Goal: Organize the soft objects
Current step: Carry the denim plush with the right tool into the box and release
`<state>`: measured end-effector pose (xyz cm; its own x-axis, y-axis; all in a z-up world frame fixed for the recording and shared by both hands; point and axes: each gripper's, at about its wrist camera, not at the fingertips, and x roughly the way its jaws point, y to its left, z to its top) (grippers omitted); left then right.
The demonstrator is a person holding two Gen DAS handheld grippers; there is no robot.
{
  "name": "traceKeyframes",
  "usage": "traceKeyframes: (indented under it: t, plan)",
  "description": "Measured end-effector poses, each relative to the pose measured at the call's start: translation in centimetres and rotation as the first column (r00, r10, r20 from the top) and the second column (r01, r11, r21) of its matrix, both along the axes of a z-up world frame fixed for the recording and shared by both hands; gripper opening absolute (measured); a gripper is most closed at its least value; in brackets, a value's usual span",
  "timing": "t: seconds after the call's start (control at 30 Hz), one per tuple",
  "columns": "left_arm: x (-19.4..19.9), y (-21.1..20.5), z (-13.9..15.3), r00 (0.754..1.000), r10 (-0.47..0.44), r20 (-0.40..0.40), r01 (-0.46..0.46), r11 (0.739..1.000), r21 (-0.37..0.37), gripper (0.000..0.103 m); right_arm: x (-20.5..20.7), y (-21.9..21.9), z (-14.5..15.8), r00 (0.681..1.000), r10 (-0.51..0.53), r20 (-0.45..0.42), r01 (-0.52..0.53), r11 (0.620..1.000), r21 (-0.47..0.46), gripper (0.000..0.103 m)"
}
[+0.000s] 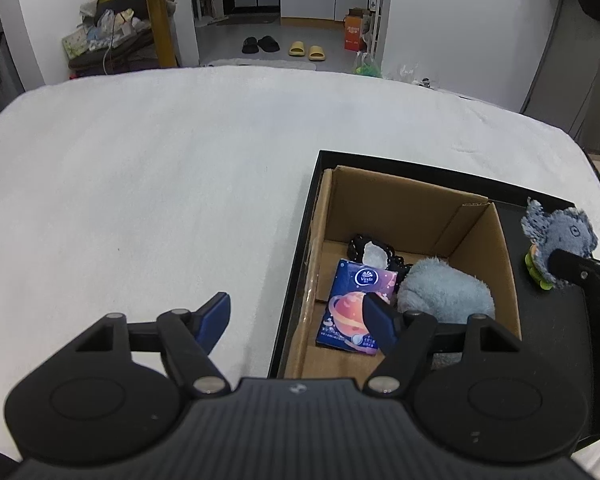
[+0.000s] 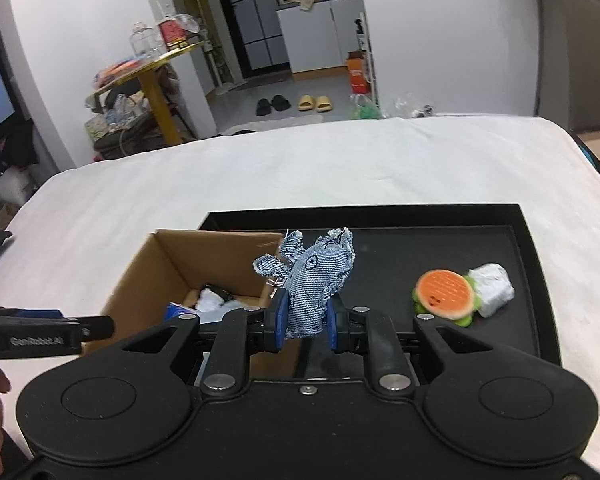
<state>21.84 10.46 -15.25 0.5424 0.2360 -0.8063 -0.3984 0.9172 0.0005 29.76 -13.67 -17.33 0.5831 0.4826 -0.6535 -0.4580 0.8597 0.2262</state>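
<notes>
Your right tool (image 2: 306, 322) is clamped on the denim toy (image 2: 314, 284), blue pads pressing its lower part from both sides, with the toy's upper part sticking up above them. The toy is off the surface, held over the black tray (image 2: 528, 280) just right of the cardboard box (image 2: 152, 276).

Your left tool (image 1: 296, 320) stands wide with nothing between its pads. One finger (image 1: 214, 316) is over the white worktop (image 1: 160, 180), the other over the box interior (image 1: 420, 216), near the tissue pack (image 1: 350, 304).

The box sits in the tray's left part. Inside it: the blue tissue pack lying flat, a fluffy light-blue plush (image 1: 444, 292) right beside it, and a black-and-white item (image 1: 370, 254) behind them, probably cloth, too small to be sure.

On the tray's bare right part: an orange round toy with green edges (image 2: 446, 292), touching a white wrapped bundle (image 2: 494, 288) to its right.

From the left wrist view, the denim toy (image 1: 560, 236) shows at the tip of the right tool (image 1: 580, 272), above the tray's right side (image 1: 548, 344).

In the right wrist view, your left tool (image 2: 48, 332) enters from the left edge, beside the box wall.
</notes>
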Motion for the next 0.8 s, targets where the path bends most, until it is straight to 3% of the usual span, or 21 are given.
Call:
traceKeyframes:
  t: [0.17, 0.53, 0.8]
  plan:
    - [-0.2, 0.7, -0.1, 1.000, -0.014, 0.010, 0.014, 1.000, -0.028, 0.066, -0.2, 1.7, 0.6, 1.000, 0.028, 0.008, -0.028, 1.000, -0.005, 0.020]
    - [-0.8, 2.6, -1.0, 1.000, -0.028, 0.001, 0.028, 0.992, -0.121, 0.047, -1.2, 5.1, 1.6, 0.996, 0.092, 0.003, -0.092, 0.996, -0.019, 0.020]
    - [-1.7, 3.0, -1.4, 0.999, -0.032, -0.008, 0.031, 0.989, -0.145, 0.035, -3.1, 7.0, 1.5, 0.985, 0.172, -0.026, -0.173, 0.984, -0.035, 0.020]
